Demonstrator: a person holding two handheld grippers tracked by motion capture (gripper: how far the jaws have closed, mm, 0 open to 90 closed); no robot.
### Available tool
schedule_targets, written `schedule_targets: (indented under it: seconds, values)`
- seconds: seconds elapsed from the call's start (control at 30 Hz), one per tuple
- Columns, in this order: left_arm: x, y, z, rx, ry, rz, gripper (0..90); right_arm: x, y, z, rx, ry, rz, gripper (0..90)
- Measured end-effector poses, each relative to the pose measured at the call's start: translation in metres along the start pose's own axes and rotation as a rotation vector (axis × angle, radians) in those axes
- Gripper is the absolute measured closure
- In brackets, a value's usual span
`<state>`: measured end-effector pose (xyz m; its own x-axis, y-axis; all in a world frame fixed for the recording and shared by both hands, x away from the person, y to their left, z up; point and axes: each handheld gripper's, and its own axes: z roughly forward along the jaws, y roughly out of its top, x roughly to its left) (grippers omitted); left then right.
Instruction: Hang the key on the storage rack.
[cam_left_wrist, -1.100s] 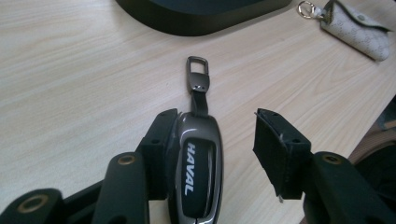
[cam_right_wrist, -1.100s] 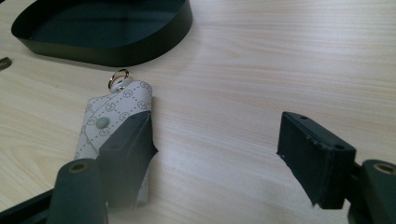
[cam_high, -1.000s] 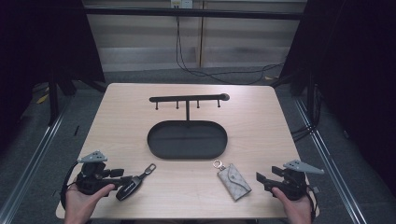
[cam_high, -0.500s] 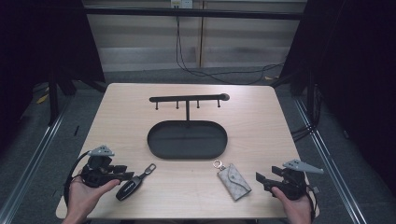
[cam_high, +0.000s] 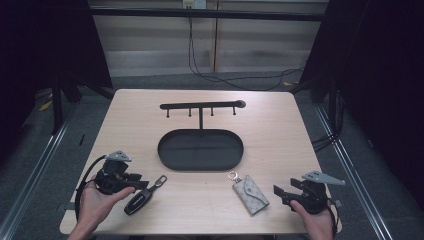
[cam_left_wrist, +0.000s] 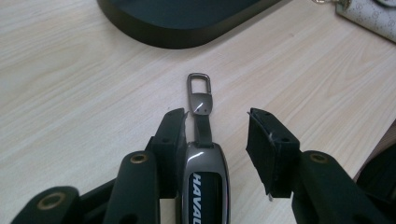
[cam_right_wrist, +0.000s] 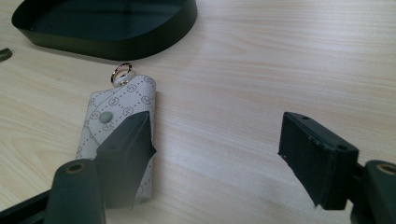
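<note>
A black and silver car key fob (cam_high: 144, 196) (cam_left_wrist: 205, 182) with a metal clip lies on the wooden table at the front left. My left gripper (cam_high: 141, 184) (cam_left_wrist: 217, 119) straddles it. Its jaws have just been closing: one pad touches the fob's side and the other stands a gap away. A grey patterned key pouch (cam_high: 252, 194) (cam_right_wrist: 116, 116) with a ring lies at the front right. My right gripper (cam_high: 278, 194) (cam_right_wrist: 217, 123) rests to the right of it. Its jaws have just been opening, with bare table between them and one jaw in front of the pouch's edge.
A black oval tray (cam_high: 200, 150) (cam_left_wrist: 187, 28) (cam_right_wrist: 107, 42) sits mid-table. Behind it, a black rack (cam_high: 201, 106) with several pegs rises from the tray's far rim. Bare wood lies between the fob and the pouch. The table's front edge is close under both hands.
My left gripper has moved right and slightly away from the front edge, over the fob's near end. The right gripper and the pouch have kept their places.
</note>
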<state>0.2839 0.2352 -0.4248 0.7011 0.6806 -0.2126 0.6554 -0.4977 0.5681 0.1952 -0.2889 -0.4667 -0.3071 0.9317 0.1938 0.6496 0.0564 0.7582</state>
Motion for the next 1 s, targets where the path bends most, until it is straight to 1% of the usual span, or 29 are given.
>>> schedule_targets:
  seconds: [0.03, 0.07, 0.17, 0.23, 0.27, 0.37, 0.47, 0.53, 0.6, 0.63, 0.67, 0.7, 0.73, 0.77, 0.83, 0.9, 1.0]
  values:
    - [-0.001, 0.001, 0.001, 0.006, 0.012, 0.003, 56.1, 0.000, 0.000, 0.000, 0.000, 0.000, 0.001, 25.7]
    - [-0.001, 0.003, 0.002, 0.013, 0.002, 0.005, 56.1, 0.000, 0.000, 0.000, 0.001, 0.001, 0.001, 25.7]
    - [0.000, 0.008, 0.004, 0.027, 0.005, 0.014, 56.1, 0.000, 0.000, 0.001, 0.004, -0.001, 0.002, 25.7]
    - [0.000, 0.011, 0.007, 0.035, -0.007, 0.005, 56.1, 0.000, 0.000, 0.000, 0.004, 0.000, 0.001, 25.7]
    - [0.001, 0.012, 0.008, 0.053, -0.009, 0.011, 56.1, 0.000, 0.000, 0.000, 0.004, 0.000, 0.001, 25.6]
    - [0.002, 0.014, 0.014, 0.071, -0.003, 0.009, 55.6, 0.000, 0.000, 0.001, 0.006, -0.002, 0.002, 25.6]
    - [0.001, 0.017, 0.019, 0.100, -0.001, 0.014, 55.6, 0.000, 0.000, 0.001, 0.006, 0.000, 0.002, 25.6]
    - [0.001, 0.019, 0.022, 0.124, 0.016, 0.023, 57.3, 0.000, 0.000, 0.001, 0.010, -0.001, 0.001, 25.6]
    - [0.001, 0.023, 0.025, 0.136, 0.026, 0.036, 60.3, 0.000, 0.000, 0.001, 0.012, 0.002, -0.003, 25.6]
    - [0.000, 0.025, 0.026, 0.138, 0.022, 0.034, 61.5, 0.000, 0.000, 0.002, 0.012, 0.001, -0.005, 25.6]
    - [0.000, 0.027, 0.028, 0.154, 0.018, 0.052, 62.4, 0.000, 0.000, 0.002, 0.012, 0.001, -0.006, 25.6]
    - [-0.001, 0.029, 0.029, 0.156, 0.016, 0.050, 62.9, 0.000, 0.000, 0.002, 0.012, 0.002, -0.005, 25.6]
    - [-0.003, 0.031, 0.031, 0.171, 0.016, 0.063, 65.1, 0.000, 0.000, 0.002, 0.012, 0.002, -0.005, 25.5]
    - [-0.004, 0.032, 0.033, 0.181, 0.023, 0.067, 66.1, 0.000, 0.000, 0.002, 0.013, 0.003, -0.005, 25.5]
    - [-0.006, 0.035, 0.036, 0.206, 0.017, 0.085, 66.6, 0.000, 0.000, 0.002, 0.014, 0.004, -0.005, 25.5]
    - [-0.008, 0.037, 0.040, 0.229, 0.021, 0.084, 66.8, 0.000, 0.000, 0.002, 0.017, 0.004, -0.005, 25.5]
    - [-0.006, 0.039, 0.046, 0.263, 0.018, 0.083, 67.1, 0.000, 0.000, 0.002, 0.018, 0.005, -0.006, 25.5]
